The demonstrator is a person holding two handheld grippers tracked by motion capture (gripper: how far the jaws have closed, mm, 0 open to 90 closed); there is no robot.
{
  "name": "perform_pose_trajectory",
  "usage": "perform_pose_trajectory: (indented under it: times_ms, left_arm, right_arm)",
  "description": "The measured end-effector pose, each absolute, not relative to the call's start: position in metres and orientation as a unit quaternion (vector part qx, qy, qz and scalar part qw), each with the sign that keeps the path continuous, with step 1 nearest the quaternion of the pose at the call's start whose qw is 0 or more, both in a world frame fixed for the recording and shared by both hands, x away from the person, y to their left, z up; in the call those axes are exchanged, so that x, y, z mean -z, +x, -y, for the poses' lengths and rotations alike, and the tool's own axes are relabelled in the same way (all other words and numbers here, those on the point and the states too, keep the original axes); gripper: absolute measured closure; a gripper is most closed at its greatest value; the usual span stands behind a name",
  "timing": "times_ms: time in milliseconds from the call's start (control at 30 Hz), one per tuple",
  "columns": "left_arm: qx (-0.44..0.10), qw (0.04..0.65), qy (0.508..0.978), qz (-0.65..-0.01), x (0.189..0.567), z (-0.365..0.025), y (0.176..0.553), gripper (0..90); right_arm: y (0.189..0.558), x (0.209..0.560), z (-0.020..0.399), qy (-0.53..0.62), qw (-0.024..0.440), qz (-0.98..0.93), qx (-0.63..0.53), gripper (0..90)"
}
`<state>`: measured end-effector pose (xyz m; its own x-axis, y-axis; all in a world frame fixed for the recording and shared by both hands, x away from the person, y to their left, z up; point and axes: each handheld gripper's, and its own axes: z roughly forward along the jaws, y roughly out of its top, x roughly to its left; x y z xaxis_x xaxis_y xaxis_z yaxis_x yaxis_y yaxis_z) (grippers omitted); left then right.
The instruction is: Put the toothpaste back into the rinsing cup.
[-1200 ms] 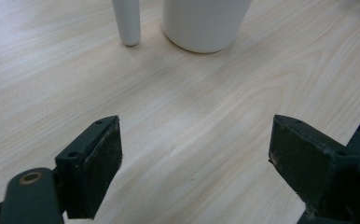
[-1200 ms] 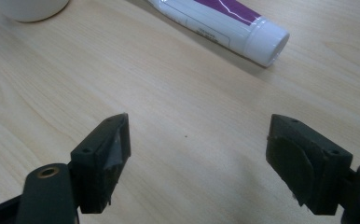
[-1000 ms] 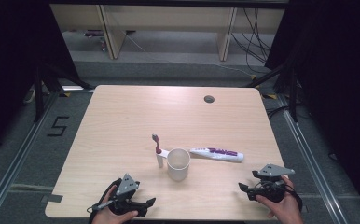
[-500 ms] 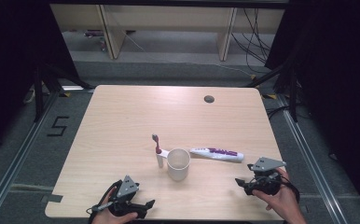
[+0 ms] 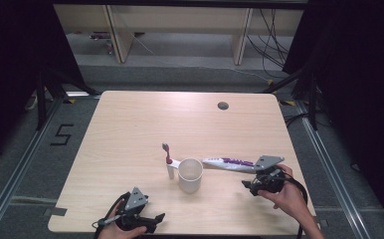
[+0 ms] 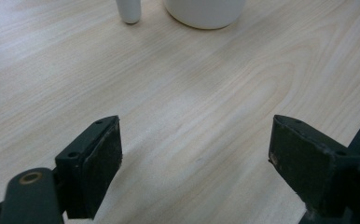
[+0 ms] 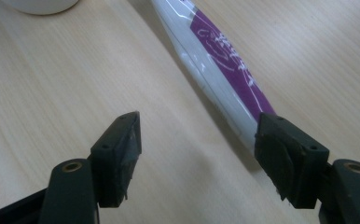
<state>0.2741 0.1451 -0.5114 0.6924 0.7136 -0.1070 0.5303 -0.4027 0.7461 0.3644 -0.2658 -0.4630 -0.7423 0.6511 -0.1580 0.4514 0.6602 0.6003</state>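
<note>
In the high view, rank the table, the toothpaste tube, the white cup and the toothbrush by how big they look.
1. table
2. toothpaste tube, longest of the small items
3. white cup
4. toothbrush, thinnest; it stands upright, so its length is unsure.

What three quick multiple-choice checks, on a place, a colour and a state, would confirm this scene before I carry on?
1. Where does the toothpaste tube lie?
A. Right of the cup
B. Left of the cup
C. Inside the cup

2. What colour is the cup?
A. Black
B. White
C. Purple

3. How stands the right gripper?
A. Shut on the cup
C. Open, tube end by one jaw
B. Shut on the toothbrush

Key: 1 A, the high view shows the tube right of the cup. 2 B, its wall is white. 3 C, the right gripper view shows a wide gap between its jaws, which have just been closing.
</note>
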Motion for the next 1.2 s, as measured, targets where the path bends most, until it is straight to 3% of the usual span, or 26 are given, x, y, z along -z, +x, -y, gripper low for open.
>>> perform_pose_trajectory:
  times_ms: [900, 1200]
  left_arm:
    - [-0.113, 0.399, 0.830, -0.374, 0.510, -0.147, 0.275, 16.9]
    - [-0.114, 0.400, 0.830, -0.372, 0.509, -0.147, 0.275, 17.0]
  right_arm:
    - [0.443, 0.466, 0.209, 0.241, 0.155, -0.940, -0.184, 39.8]
    - [0.451, 0.475, 0.200, 0.220, 0.137, -0.952, -0.161, 47.3]
